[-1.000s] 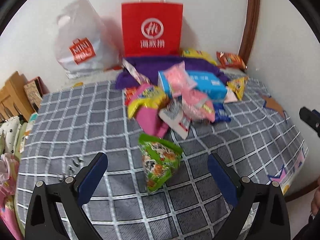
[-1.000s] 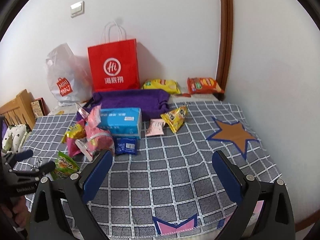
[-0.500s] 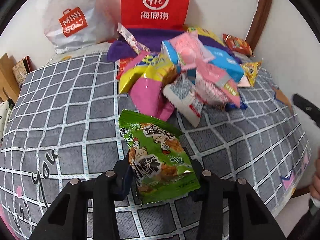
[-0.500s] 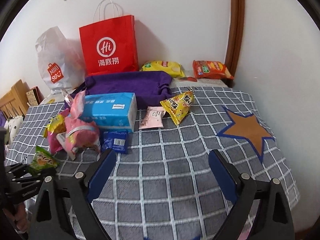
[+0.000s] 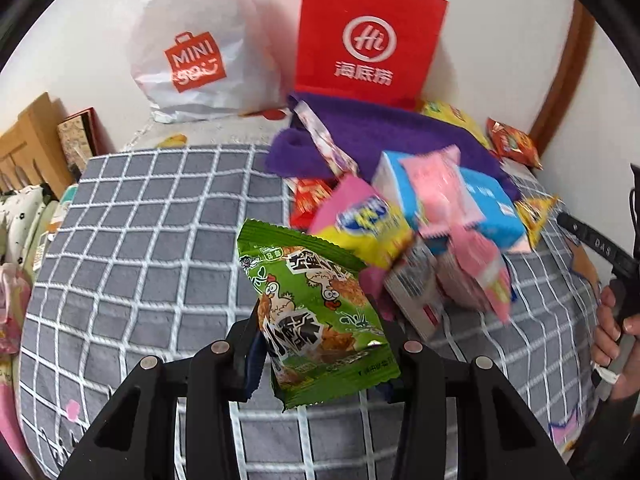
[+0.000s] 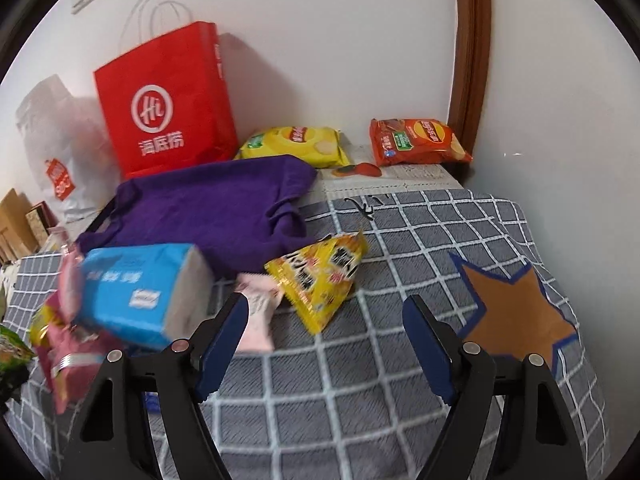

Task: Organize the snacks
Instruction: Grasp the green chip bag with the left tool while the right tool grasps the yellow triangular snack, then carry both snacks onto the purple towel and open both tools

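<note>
Underneath everything lies the grey checked blanket (image 6: pixel 360 380), with an orange star (image 6: pixel 516 316) stitched on its right part. At the back, against the white wall, stands the red paper bag (image 5: pixel 368 36), and just beside it on the left slumps a white plastic shopping bag (image 5: pixel 192 52). A purple cloth bag (image 6: pixel 216 204) lies flat before the red one. Near its front edge sits the blue tissue pack (image 6: pixel 140 288), with pink packets leaning on it in the left wrist view and a heap of mixed snack packets (image 5: pixel 400 240) around it, blurred in part. Behind the purple bag, by the wall, rest a yellow crisp bag (image 6: pixel 296 144) and an orange crisp bag (image 6: pixel 416 140), somewhat apart. A yellow triangular snack packet (image 6: pixel 320 280) lies on the blanket between the tissue pack and the star. The left gripper (image 5: pixel 320 348) is clamped on the lower part of a green snack packet (image 5: pixel 312 304), which stands upright between its fingers, raised above the blanket. The right gripper (image 6: pixel 324 344) has its blue-padded jaws wide apart, gripping nothing, just short of the yellow triangular packet and a small pink sachet (image 6: pixel 260 312).
</note>
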Motion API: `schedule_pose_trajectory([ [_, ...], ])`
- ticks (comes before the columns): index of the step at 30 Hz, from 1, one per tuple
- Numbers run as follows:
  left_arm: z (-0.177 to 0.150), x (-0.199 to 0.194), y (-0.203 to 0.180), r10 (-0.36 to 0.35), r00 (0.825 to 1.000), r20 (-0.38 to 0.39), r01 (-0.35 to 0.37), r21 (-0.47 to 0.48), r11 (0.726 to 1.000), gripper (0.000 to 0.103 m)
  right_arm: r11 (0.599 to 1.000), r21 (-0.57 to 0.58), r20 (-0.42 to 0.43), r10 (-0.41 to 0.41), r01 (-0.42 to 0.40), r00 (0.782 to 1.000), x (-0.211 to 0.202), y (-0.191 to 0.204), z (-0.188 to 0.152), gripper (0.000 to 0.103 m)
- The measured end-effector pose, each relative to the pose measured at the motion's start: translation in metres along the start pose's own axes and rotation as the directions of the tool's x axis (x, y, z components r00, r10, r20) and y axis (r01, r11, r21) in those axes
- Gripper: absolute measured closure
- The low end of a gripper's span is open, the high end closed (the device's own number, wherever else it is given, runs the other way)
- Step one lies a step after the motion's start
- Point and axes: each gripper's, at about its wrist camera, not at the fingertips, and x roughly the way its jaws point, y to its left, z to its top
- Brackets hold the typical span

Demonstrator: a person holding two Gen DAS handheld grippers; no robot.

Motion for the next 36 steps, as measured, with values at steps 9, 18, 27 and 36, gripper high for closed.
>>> schedule_pose_trajectory([
  [9, 0.034, 0.008, 0.000, -0.035, 0.999, 0.016, 0.035, -0.019, 0.999, 0.062, 1.000, 0.000, -0.056, 0.008, -0.008, 0.998, 0.048, -0.005, 0.010, 0.023],
  [18, 0.043, 0.014, 0.000, -0.072, 0.997, 0.007, 0.072, -0.024, 0.997, 0.062, 1.000, 0.022, -0.099, 0.016, -0.014, 0.995, 0.079, -0.005, 0.019, 0.024],
  [27, 0.043, 0.010, 0.002, -0.090, 0.996, 0.009, 0.090, -0.019, 0.996, 0.062, 0.998, 0.000, -0.072, 0.069, -0.070, 0.995, 0.068, 0.003, 0.019, 0.073],
  [36, 0.049, -0.007, 0.001, -0.090, 0.996, 0.019, 0.090, 0.022, 0.996, 0.062, 0.993, 0.034, -0.034, 0.112, -0.111, 0.993, 0.019, -0.002, 0.008, 0.074],
])
